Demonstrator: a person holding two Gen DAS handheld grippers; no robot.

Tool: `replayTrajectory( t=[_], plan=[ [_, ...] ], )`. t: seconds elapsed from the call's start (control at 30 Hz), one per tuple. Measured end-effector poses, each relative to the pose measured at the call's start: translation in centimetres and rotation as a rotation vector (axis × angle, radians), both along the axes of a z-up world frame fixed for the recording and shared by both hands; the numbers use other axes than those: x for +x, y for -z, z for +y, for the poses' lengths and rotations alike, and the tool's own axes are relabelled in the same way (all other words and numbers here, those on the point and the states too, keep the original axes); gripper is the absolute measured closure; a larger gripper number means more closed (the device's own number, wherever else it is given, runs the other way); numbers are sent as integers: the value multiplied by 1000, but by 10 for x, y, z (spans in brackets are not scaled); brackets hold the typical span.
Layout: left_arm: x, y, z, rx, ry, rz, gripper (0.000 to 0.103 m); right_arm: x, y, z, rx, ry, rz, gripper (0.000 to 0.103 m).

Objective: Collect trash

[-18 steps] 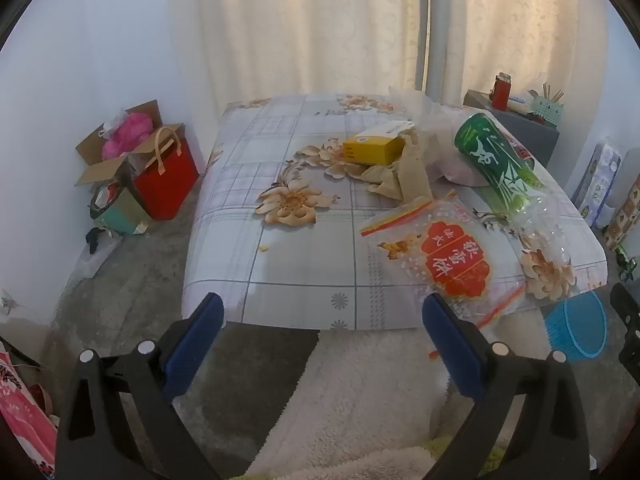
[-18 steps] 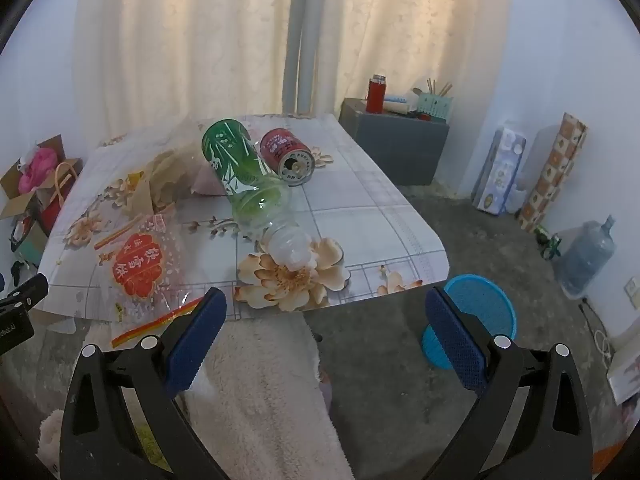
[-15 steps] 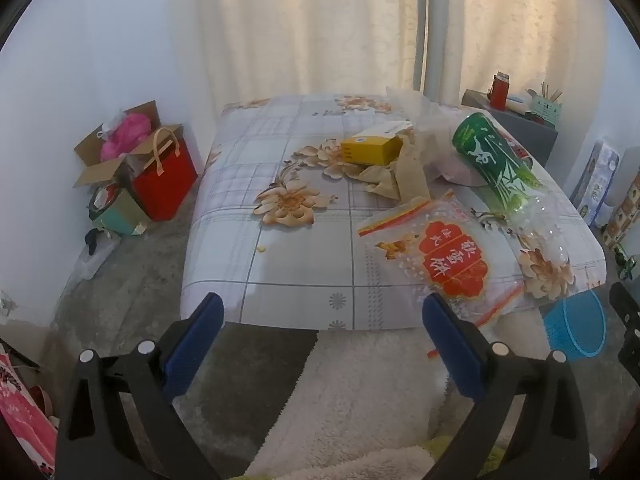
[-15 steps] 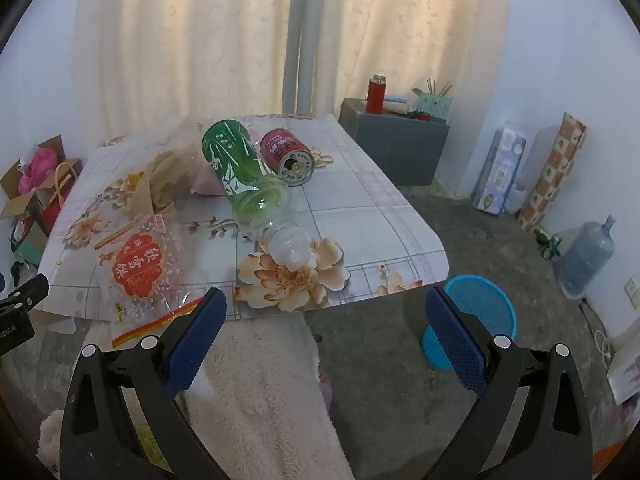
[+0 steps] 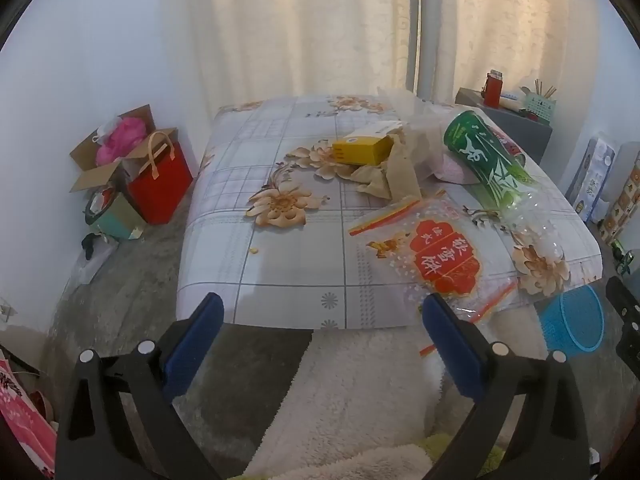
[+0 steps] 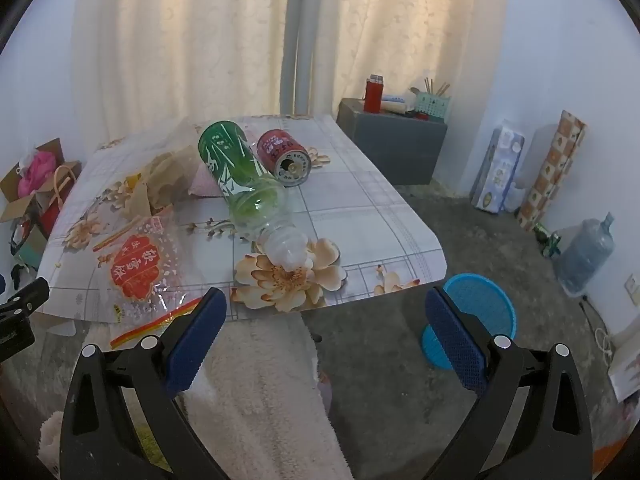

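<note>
Both my tools, left tool (image 5: 320,340) and right tool (image 6: 324,336), hang wide open, empty, over fluffy white fabric. On the glossy floral table (image 5: 280,280): a crinkly clear snack bag (image 5: 436,260), a ribbed green plastic bottle (image 6: 240,176) lying down, a yellow carton (image 5: 362,150), then a red tin can (image 6: 284,154).

Green bottle (image 6: 236,176) — floral tablecloth (image 6: 360,216)

Red Chinese label on snack bag (image 5: 440,258), characters unclear
</note>
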State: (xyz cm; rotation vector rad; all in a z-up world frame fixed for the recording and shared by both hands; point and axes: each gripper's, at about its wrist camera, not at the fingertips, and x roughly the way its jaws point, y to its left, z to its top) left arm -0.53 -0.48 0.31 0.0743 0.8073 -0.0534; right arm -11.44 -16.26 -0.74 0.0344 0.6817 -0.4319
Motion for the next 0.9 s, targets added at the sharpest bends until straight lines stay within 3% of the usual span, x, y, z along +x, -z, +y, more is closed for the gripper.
replayTrajectory(
  t=[0.9],
  plan=[
    [1, 0, -1, 1, 4, -1, 6, -1, 1, -1, 3, 0, -1, 8]
  ],
)
